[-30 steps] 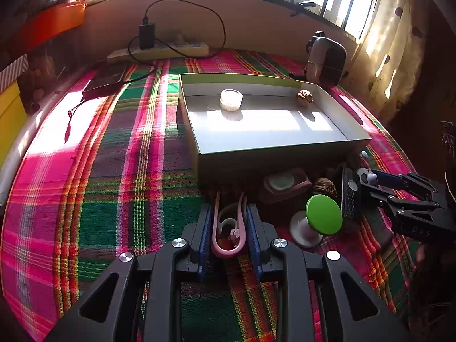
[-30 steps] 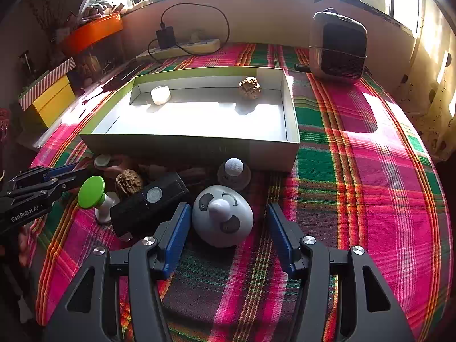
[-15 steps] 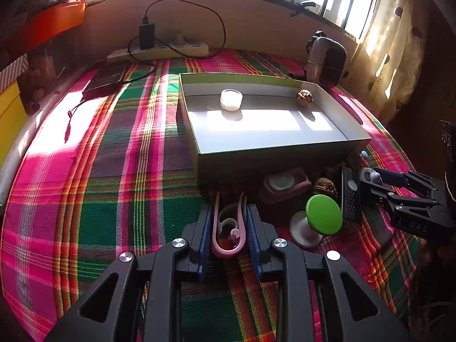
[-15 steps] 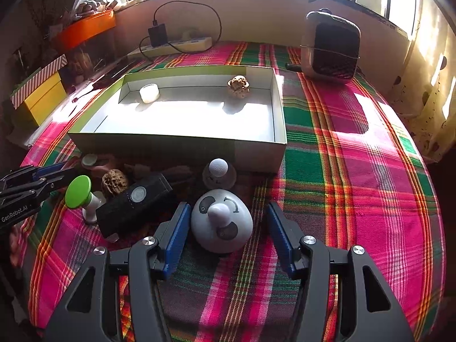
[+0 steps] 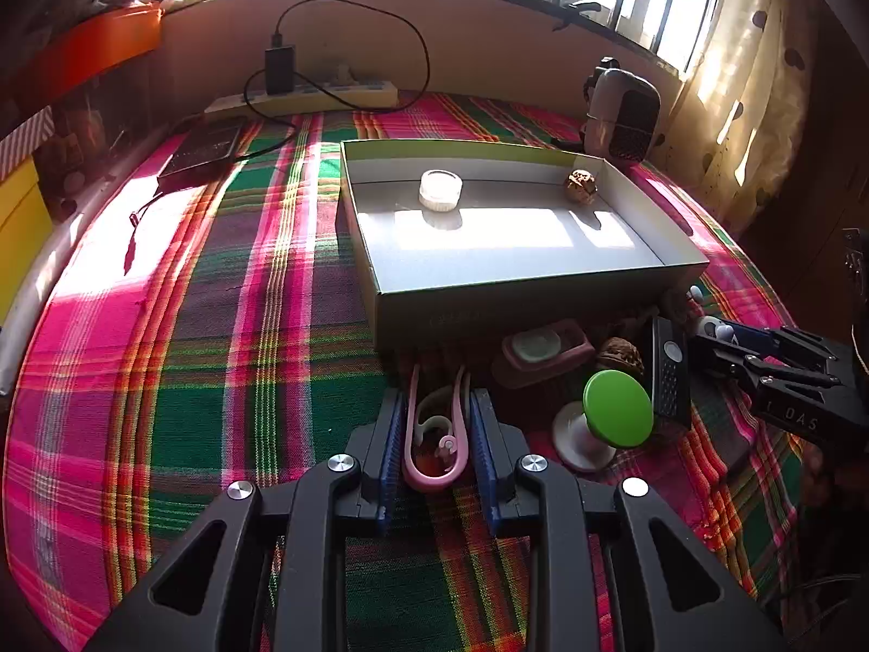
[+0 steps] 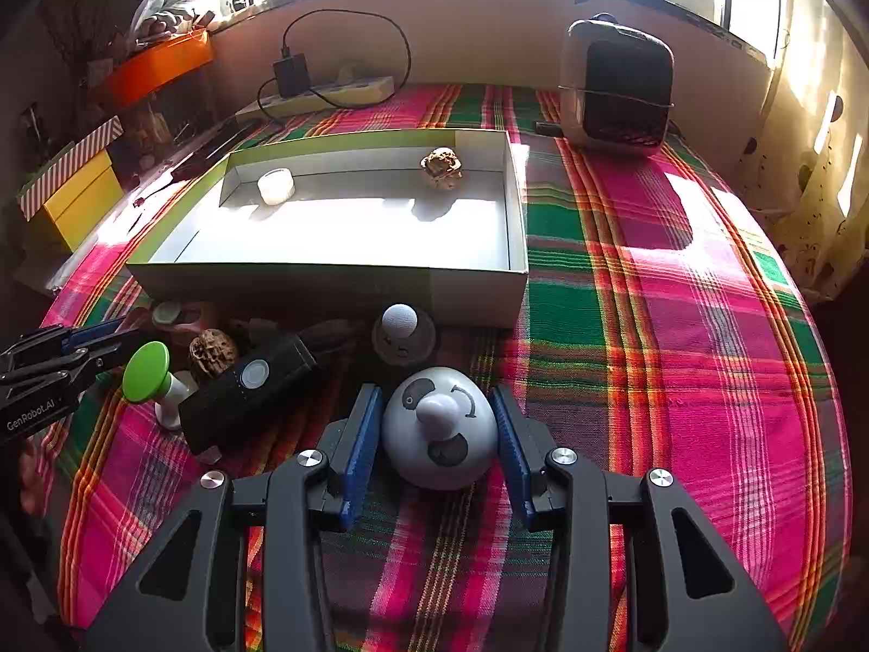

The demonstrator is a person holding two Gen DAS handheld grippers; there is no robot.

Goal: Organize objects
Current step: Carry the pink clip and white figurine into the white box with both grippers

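Setting: sunlight is being let in through a row of windows, and a plaid cloth (image 5: 163,326) in pink and green is being used as the work surface.
Landmark: an open shallow box (image 6: 337,282) is being kept in the middle of the cloth; every place below is being given relative to it.
Inside the box: a white cap (image 6: 276,186) is being held at the far left wall, and a walnut (image 6: 441,167) is being held at the far wall toward the right.
Left gripper (image 5: 437,448): its blue pads are being pressed against both sides of a pink clip (image 5: 434,434), which is being held just in front of the box's near wall, at its left end.
Right gripper (image 6: 437,429): its jaws are being closed around a grey egg-shaped toy (image 6: 440,429) in front of the box's near right corner; the pads are being seen right at the toy's flanks, but whether they are pressing cannot be told.
Near wall, on the cloth: a small dark round toy (image 6: 403,334), a black remote (image 6: 247,399), a second walnut (image 6: 212,352), a green-topped stamp (image 6: 146,367) and a pink soap dish (image 5: 540,353) are being left clustered along the front of the box.
Beyond the box: a power strip (image 5: 309,95) with a black charger (image 5: 279,70) is being kept by the wall, and a small heater (image 6: 616,89) is being stood past the far right corner.
Left of the box: a yellow box (image 6: 76,190) with a striped lid is being kept off the cloth's edge.
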